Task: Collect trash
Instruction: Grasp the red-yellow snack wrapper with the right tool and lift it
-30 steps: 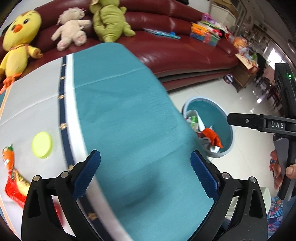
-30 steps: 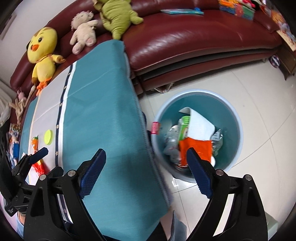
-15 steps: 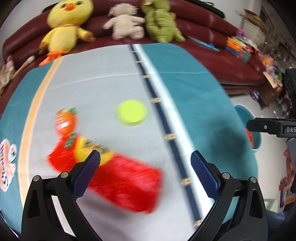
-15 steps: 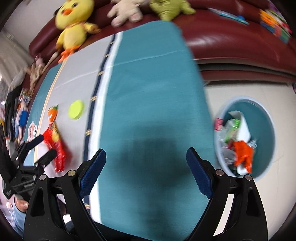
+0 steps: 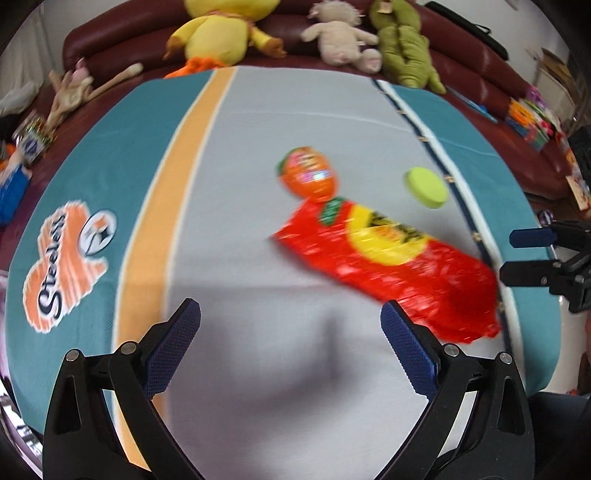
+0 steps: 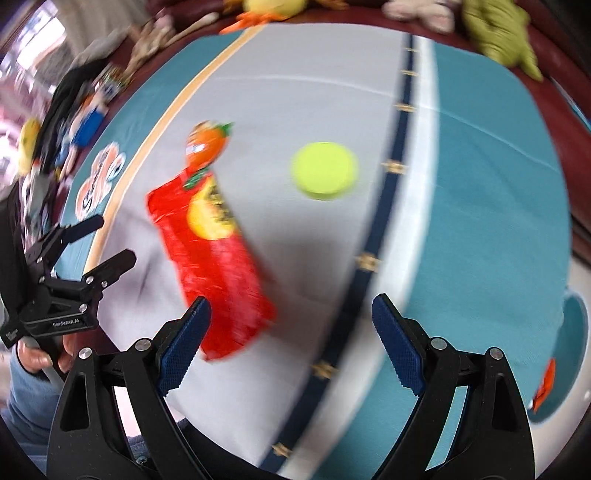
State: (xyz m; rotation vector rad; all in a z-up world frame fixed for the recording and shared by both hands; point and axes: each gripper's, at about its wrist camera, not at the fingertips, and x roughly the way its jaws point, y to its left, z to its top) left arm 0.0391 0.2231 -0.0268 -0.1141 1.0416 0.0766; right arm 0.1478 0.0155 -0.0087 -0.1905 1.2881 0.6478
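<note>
A red snack bag [image 5: 391, 266] lies flat on the grey part of the tablecloth, also in the right wrist view [image 6: 218, 266]. An orange fruit-shaped wrapper [image 5: 308, 179] touches its far end [image 6: 205, 146]. A yellow-green lid [image 5: 426, 186] lies to the right [image 6: 325, 170]. My left gripper [image 5: 291, 343] is open and empty, over the cloth just left of the bag. My right gripper [image 6: 288, 332] is open and empty, above the bag's near end. The frames are blurred by motion.
A teal trash bin [image 6: 565, 354] with an orange scrap inside stands on the floor past the table's right edge. Plush toys [image 5: 221, 33] sit on the dark red sofa [image 5: 480, 74] behind the table. Small toys lie at the left [image 5: 22, 162].
Both grippers have swung from the bin side to the left, over the table. The red bag, wrapper and lid now sit in the middle of both views. Both stay open.
</note>
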